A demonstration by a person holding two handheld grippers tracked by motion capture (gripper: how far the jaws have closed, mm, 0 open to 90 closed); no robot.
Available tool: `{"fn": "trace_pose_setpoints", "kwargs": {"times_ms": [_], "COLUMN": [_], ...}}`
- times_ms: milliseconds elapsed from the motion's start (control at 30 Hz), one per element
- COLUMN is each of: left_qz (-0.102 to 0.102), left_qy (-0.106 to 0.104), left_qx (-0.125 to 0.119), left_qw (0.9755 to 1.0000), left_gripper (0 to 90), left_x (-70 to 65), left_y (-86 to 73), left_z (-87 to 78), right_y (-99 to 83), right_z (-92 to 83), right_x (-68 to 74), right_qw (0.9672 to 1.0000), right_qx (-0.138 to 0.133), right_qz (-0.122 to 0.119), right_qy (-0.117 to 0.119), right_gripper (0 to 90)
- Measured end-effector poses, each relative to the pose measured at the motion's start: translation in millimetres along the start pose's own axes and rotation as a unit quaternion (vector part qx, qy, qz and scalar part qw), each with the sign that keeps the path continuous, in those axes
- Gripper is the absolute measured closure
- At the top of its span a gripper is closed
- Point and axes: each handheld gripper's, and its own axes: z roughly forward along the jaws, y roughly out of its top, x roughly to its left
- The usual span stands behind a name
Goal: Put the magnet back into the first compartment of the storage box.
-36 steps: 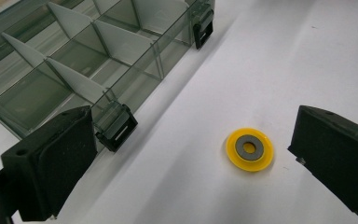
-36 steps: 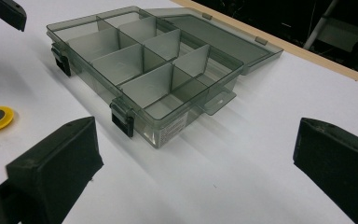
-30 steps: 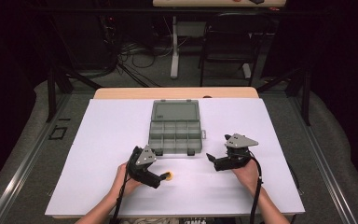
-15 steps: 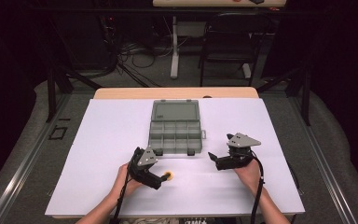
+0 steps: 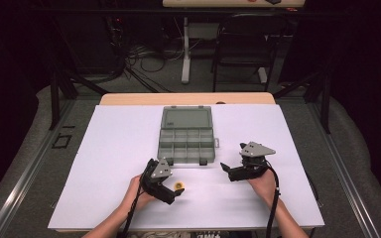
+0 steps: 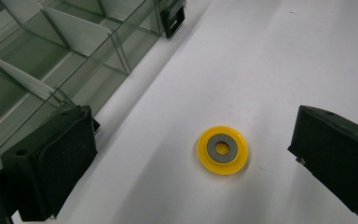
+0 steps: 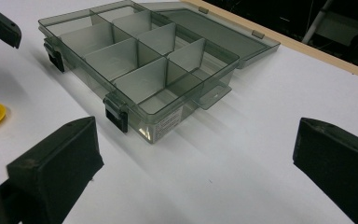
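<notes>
The left gripper (image 6: 191,154) is close to the person and its jaws are wide apart. It holds nothing. A small yellow ring (image 6: 222,150) with a grey middle lies flat on the white counter (image 6: 270,60), right between the two jaws and not touching either one. In the high view the ring (image 5: 178,186) sits just past the tip of the left gripper (image 5: 171,191).

The job looks like picking up the ring. The ring is very thin and flat, so the jaws should go down low, almost to the counter, and then close slowly on its two edges. If they close too high, they may miss it or flick it away. It helps to keep the ring in the middle.

The right gripper (image 5: 228,171) waits a bit farther off, also wide and holding nothing. Beyond both is the open grey box (image 5: 186,141), with many little empty spaces. The ring probably goes in one.
</notes>
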Motion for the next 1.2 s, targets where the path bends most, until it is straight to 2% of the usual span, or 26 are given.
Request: {"fn": "trace_pose_setpoints", "kwargs": {"times_ms": [200, 300, 400, 467, 633, 700, 733, 800, 833, 867, 1033, 1200], "left_qz": [0.004, 0.001, 0.0, -0.003, 0.009, 0.013, 0.016, 0.017, 0.017, 0.018, 0.015, 0.019], "left_qy": [-0.003, -0.007, -0.013, -0.015, -0.018, -0.018, -0.018, -0.021, -0.018, -0.016, -0.027, -0.033], "left_qx": [0.008, 0.005, 0.003, 0.006, 0.015, 0.018, 0.02, 0.021, 0.02, 0.017, 0.014, 0.022], "left_qw": [1.0, 1.0, 0.9999, 0.9999, 0.9997, 0.9996, 0.9995, 0.9994, 0.9995, 0.9996, 0.9994, 0.999], "left_gripper": [0.4, 1.3, 6.6, 16.7, 22.2, 29.9, 29.9, 37.8, 37.8, 41.8, 46.5, 52.2], "left_x": [-2.3, -2.1, -0.3, 0.2, -3.4, -5.4, -5.9, -6.6, -7.2, -7.7, -6.4, -5.8], "left_y": [-0.1, -0.6, -1.8, -2.4, -2.7, -3.1, -3.4, -4.0, -4.0, -4.0, -4.7, -6.2], "left_z": [2.2, 2.4, 2.7, 3.7, 6.2, 7.7, 8.2, 8.8, 8.7, 8.3, 8.0, 9.1], "right_y": [-0.1, 0.2, 0.1, -0.6, -1.0, -0.7, -0.7, -0.4, -0.4, 0.0, 0.9, 0.5], "right_z": [-0.2, 0.0, -0.1, 0.4, 1.9, 1.4, 1.4, 0.9, 0.9, 0.3, -2.1, -0.5], "right_x": [0.6, 0.8, -0.1, -1.2, -1.1, -0.1, -0.1, 1.0, 1.0, 1.2, 0.3, 0.3], "right_qw": [1.0, 1.0, 1.0, 1.0, 1.0, 1.0, 1.0, 1.0, 1.0, 1.0, 1.0, 1.0], "right_qx": [0.001, 0.002, 0.002, 0.004, 0.006, 0.006, 0.006, 0.006, 0.006, 0.006, 0.001, 0.007], "right_qz": [-0.001, -0.001, 0.003, 0.004, 0.002, 0.001, 0.001, 0.002, 0.002, -0.003, -0.001, -0.006], "right_qy": [0.0, 0.001, 0.007, 0.006, 0.007, 0.007, 0.007, 0.006, 0.006, 0.006, 0.0, 0.0], "right_gripper": [0.0, 0.0, 0.2, 0.2, 0.3, 0.4, 0.4, 0.4, 0.4, 0.5, 0.7, 0.7]}}
